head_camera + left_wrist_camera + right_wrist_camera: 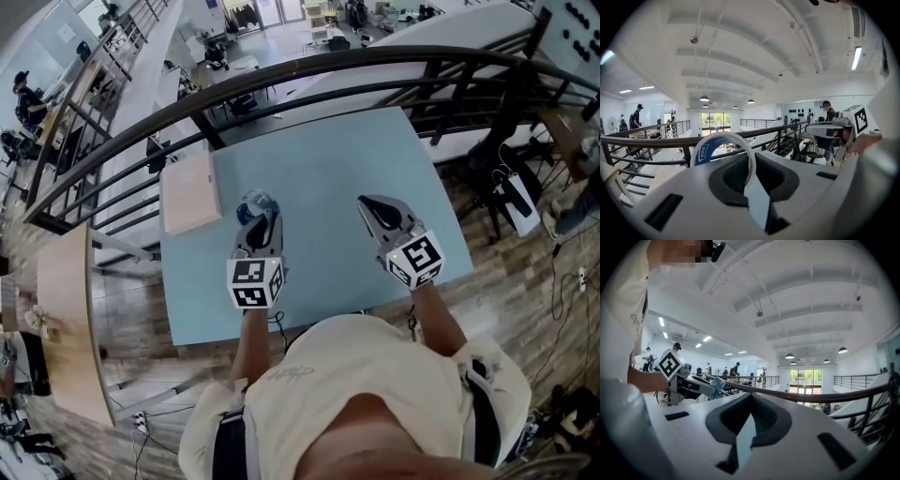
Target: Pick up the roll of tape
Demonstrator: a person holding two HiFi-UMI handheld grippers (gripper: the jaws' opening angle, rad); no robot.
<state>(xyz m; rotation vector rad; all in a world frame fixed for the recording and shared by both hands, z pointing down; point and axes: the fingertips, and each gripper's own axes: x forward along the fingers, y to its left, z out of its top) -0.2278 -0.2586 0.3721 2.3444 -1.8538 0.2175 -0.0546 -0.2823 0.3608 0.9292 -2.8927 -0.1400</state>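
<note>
The roll of tape (256, 205), a white ring with a blue printed inside, is lifted off the light blue table (328, 159). My left gripper (258, 221) is shut on it. In the left gripper view the tape (704, 151) stands upright with its right rim pinched between the jaws of that gripper (751, 165). My right gripper (371, 208) hovers over the table's right half, shut with nothing in it; its own view shows the jaws (749, 401) together. From there the left gripper (689, 383) with the tape (717, 383) appears at the left.
A flat pale wooden board (190, 193) lies at the table's left edge. A dark metal railing (309, 70) curves just beyond the far edge, with a lower floor behind it. A chair and cables (511, 192) stand to the right.
</note>
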